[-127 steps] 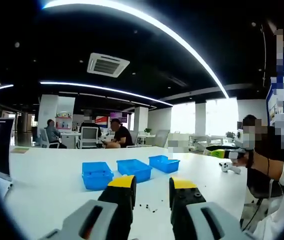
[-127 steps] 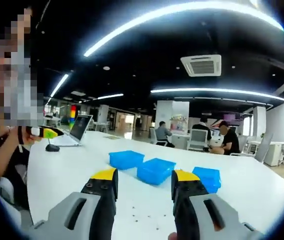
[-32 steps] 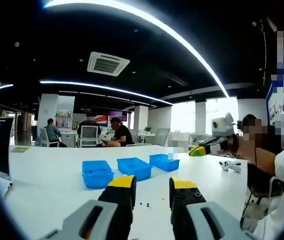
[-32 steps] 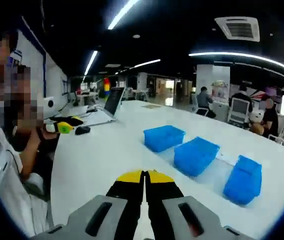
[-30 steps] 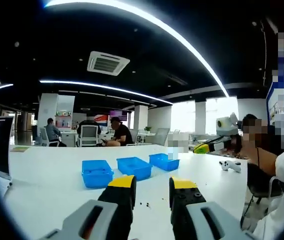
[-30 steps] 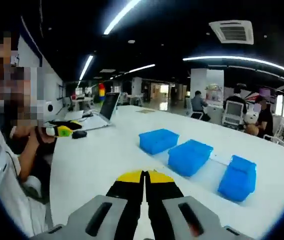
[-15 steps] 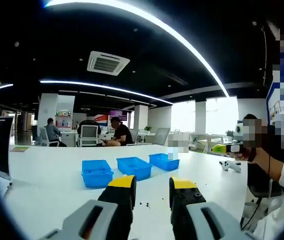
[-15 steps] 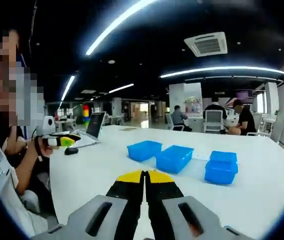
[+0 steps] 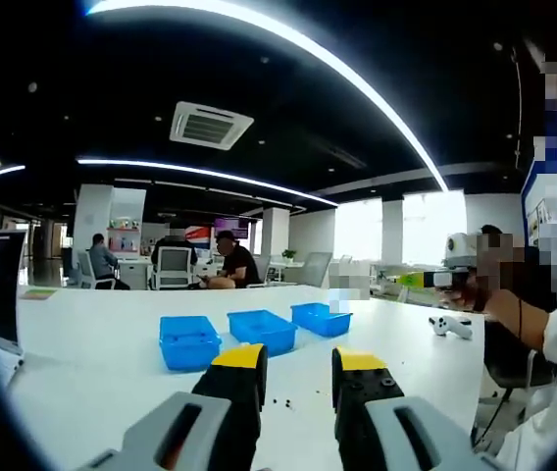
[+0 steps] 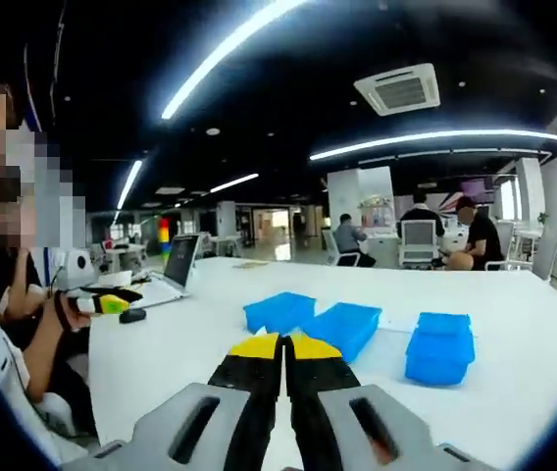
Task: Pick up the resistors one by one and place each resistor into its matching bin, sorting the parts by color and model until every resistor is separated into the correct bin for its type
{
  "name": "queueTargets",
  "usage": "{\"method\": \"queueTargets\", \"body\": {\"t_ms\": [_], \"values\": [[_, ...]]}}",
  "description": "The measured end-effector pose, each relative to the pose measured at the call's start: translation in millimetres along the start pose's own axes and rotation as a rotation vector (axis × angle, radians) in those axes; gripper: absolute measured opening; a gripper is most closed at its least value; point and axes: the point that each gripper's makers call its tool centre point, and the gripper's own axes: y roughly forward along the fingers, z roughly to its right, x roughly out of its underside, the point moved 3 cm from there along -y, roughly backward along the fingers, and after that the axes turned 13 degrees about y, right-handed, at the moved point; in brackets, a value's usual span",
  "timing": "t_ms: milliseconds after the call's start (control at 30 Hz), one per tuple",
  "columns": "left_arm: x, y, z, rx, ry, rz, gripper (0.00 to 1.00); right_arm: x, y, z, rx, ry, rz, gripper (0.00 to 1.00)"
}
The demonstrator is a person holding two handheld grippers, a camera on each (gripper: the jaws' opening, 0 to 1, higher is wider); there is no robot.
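The room is a big open office with a dark ceiling (image 9: 288, 108). Long curved light strips (image 9: 288, 44) run across it, and a square air-conditioning vent (image 9: 211, 125) is set in the ceiling. The white counter (image 9: 92, 343) is wide and smooth. On the far side people sit on office chairs (image 9: 174, 267) at other desks. White pillars (image 9: 93, 211) stand behind them. On the far right bright windows (image 9: 433, 228) let daylight in. In the right gripper view an open laptop (image 10: 177, 263) stands on the counter at the left, and a coloured column (image 10: 165, 238) stands far in the back.
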Motion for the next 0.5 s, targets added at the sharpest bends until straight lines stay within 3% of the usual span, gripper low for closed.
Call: {"method": "queueTargets", "body": {"t_ms": [300,400,500], "values": [[-3.0,-4,-3.6,-0.007,0.001,0.009,0.28,-14.9,88,16,0.008,-0.028,-0.070,0.04],[-3.3,-5,-4.8,-0.011,0.000,0.011,0.28,-16.6,120,30,0.039,-0.051,-0.092,0.04],[-4.2,-6,-4.9,-0.011,0.000,0.014,0.28,-13.9,151,50,0.075,-0.021,-0.118,0.04]]}}
